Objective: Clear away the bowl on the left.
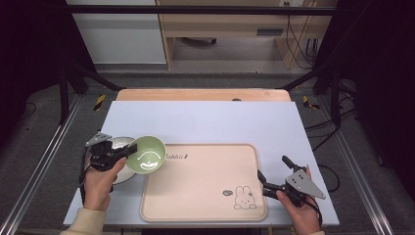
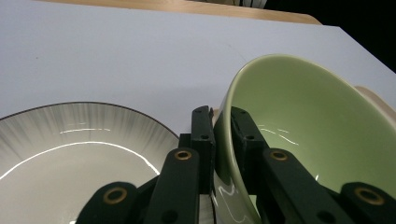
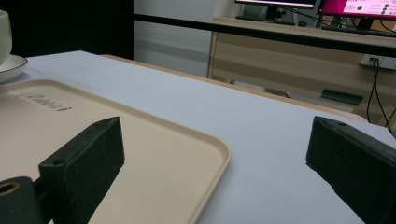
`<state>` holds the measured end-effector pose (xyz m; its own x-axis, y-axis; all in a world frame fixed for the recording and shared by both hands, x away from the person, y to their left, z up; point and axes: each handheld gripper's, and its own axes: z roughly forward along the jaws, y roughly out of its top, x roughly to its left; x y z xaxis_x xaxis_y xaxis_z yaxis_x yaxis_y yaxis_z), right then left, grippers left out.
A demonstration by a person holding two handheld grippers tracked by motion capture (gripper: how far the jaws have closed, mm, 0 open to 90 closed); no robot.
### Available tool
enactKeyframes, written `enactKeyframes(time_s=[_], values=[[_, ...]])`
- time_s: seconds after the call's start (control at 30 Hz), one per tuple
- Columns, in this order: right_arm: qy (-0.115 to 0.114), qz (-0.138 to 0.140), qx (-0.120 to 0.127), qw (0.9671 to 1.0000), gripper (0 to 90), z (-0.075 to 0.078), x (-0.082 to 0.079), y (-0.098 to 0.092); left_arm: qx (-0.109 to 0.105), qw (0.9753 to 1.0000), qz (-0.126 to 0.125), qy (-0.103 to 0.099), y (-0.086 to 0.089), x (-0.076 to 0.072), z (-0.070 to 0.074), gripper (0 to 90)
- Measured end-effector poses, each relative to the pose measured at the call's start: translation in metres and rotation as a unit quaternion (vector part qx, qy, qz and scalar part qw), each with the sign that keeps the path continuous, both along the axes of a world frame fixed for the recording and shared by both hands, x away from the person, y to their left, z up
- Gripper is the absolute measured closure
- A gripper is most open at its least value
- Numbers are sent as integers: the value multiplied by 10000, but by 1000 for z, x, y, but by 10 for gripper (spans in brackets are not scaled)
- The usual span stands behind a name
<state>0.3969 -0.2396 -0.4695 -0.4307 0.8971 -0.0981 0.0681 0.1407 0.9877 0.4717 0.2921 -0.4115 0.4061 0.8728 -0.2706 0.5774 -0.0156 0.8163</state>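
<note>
Black jaws of our left gripper (image 2: 223,135) pinch the green bowl's (image 2: 308,126) rim above the plate (image 2: 70,154); our right gripper (image 1: 274,175) gapes empty.

A lab or office set up for recording, not a home. Black metal frame (image 1: 195,10) around a table (image 1: 205,120) topped with a pale board, dark curtains at both sides. Behind, light-wood desks (image 1: 225,24) with loose cables (image 1: 298,44) hanging down and a wall socket (image 3: 377,61). Computer monitors (image 3: 359,7) lit on a desk, a keyboard beside them. Grey carpet floor (image 1: 44,122) with yellow-and-black tape marks (image 1: 99,102). Tableware laid out as props: beige tray (image 1: 205,181) with a rabbit print.
</note>
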Motion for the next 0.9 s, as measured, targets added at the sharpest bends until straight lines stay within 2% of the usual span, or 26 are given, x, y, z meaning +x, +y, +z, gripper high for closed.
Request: enactKeyframes(time_s=[0.9], values=[[-30,53,7,10000,44,0,0,1,81,9988,-483,20,-33,-2,-1,815]])
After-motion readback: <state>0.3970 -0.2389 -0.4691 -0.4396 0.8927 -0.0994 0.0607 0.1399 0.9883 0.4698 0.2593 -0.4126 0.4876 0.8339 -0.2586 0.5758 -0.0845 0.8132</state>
